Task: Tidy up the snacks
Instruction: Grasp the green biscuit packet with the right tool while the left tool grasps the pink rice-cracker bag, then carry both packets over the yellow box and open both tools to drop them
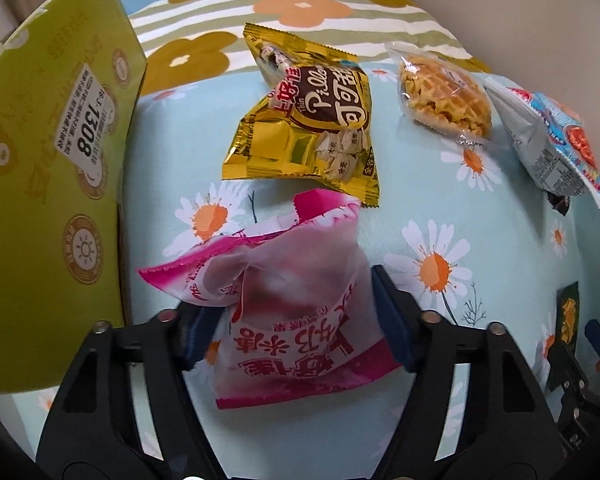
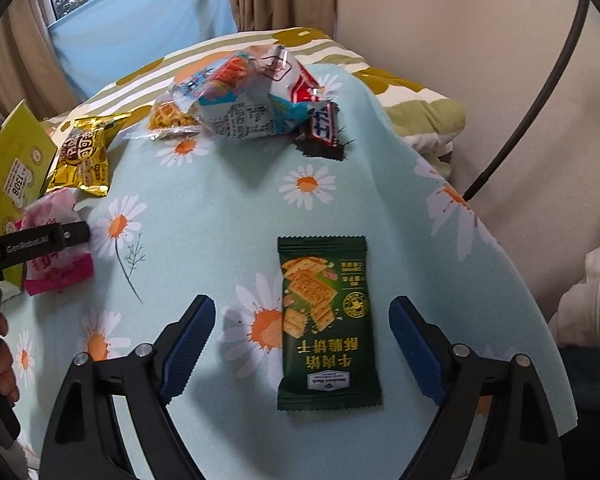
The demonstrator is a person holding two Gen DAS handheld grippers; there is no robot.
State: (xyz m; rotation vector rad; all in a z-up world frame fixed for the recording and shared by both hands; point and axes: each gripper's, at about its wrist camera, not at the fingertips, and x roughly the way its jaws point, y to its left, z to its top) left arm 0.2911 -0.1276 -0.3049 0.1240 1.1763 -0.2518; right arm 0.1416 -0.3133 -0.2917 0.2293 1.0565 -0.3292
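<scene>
a bed under a pale blue daisy sheet carries the snacks, with a striped flowered quilt bunched at its far edge and curtains behind. the left gripper has its jaws closed on the pink packet, lifted a little off the sheet near the bed's left edge, just beside the green box. i'd judge that packet is bound for the box, so the hold wants to stay on the puffy middle, firm enough not to slip yet gentle on whatever is inside, and it should clear the box's rim before letting go. the right gripper hangs with its jaws wide apart either side of the dark green cracker packet, which lies flat near the bed's near edge; closing across its narrow width looks the sensible bite. the left view shows the gold packet, the waffle snack and the blue-and-white packet spread out singly along the far side; the right view alone reveals a dark bar tucked by that pile, the bed's right edge, and a hand on the left handle.
</scene>
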